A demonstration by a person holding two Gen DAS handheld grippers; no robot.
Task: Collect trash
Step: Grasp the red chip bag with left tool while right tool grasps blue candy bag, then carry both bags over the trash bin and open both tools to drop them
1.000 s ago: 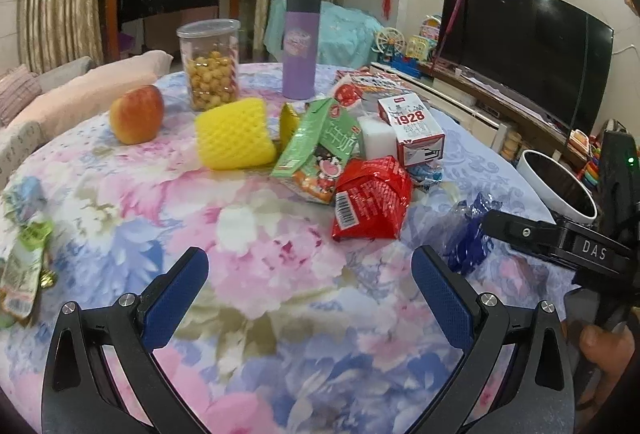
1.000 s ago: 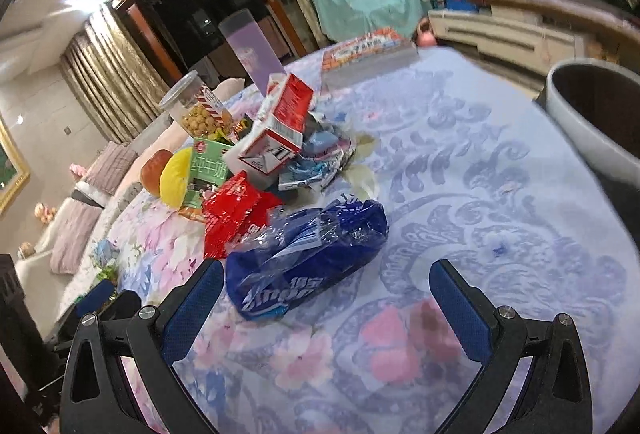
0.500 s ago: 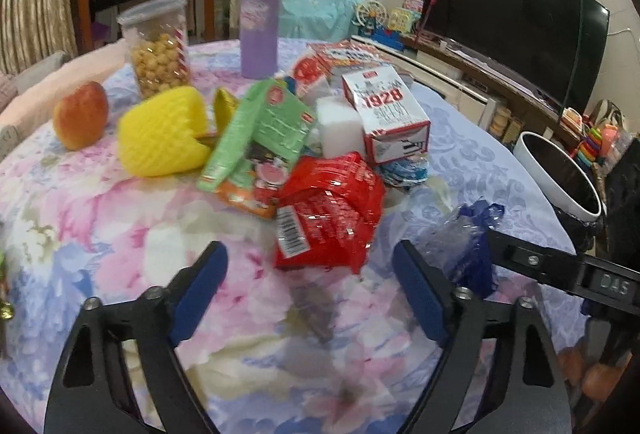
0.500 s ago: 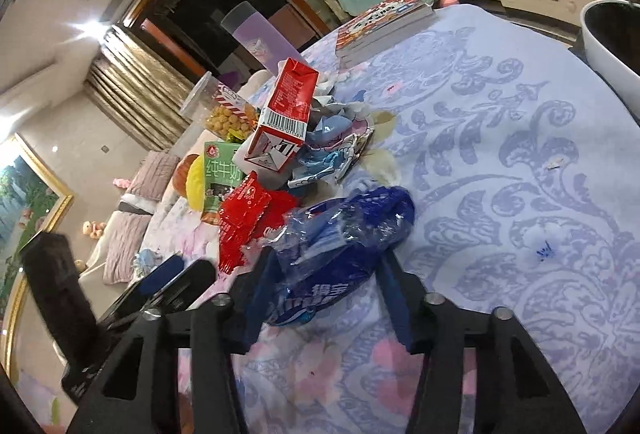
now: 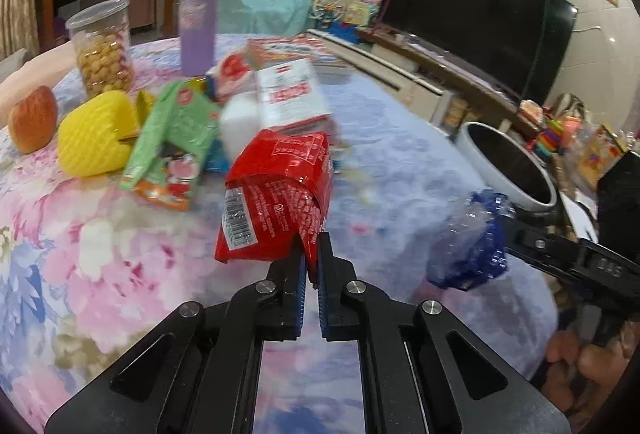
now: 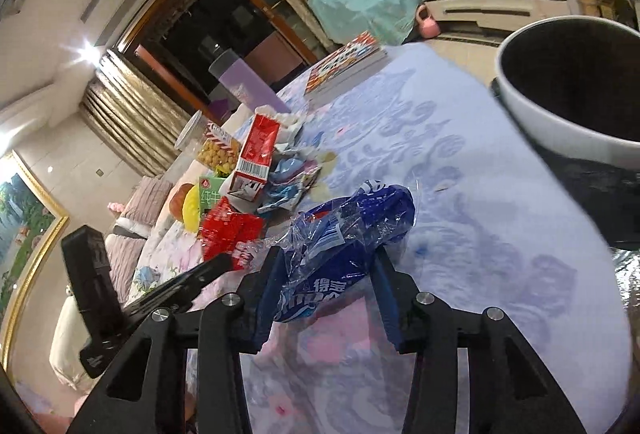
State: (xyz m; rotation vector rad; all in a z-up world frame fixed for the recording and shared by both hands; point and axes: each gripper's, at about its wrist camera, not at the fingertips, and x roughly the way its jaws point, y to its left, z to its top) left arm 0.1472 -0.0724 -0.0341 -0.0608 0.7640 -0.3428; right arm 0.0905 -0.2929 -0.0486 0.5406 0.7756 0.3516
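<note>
Red foil wrapper [image 5: 276, 198] is sitting centre of the left wrist view, crumpled, white barcode label on its left face, small white print all over. Left gripper [image 5: 312, 250] is pinching its near lower corner, jaws almost fully together with only the foil between them; the wrapper is standing up off the floral tablecloth [image 5: 100, 254].

Far left of it: apple [image 5: 32, 124], yellow foam fruit net [image 5: 96, 134], clear jar of round snacks [image 5: 102, 46], purple tumbler [image 5: 198, 16]. Green drink carton [image 5: 172, 146] is lying flat just left of the red wrapper; a red-and-white carton [image 5: 292, 94] is sitting behind it, blurred.

Further right, blue plastic wrapper [image 6: 344, 250] is being held by the right gripper [image 6: 326, 276]: jaws narrowed onto its near end, blue pads pressing both sides. It looks part clear and part blue, crinkled, with white lettering and a barcode, and its far end is sticking out past the fingertips. In the left wrist view it is hanging clear above the cloth, near the table's right edge.

White bin [image 6: 560, 106] with a dark inside is sitting at the far right, beside the table.
</note>
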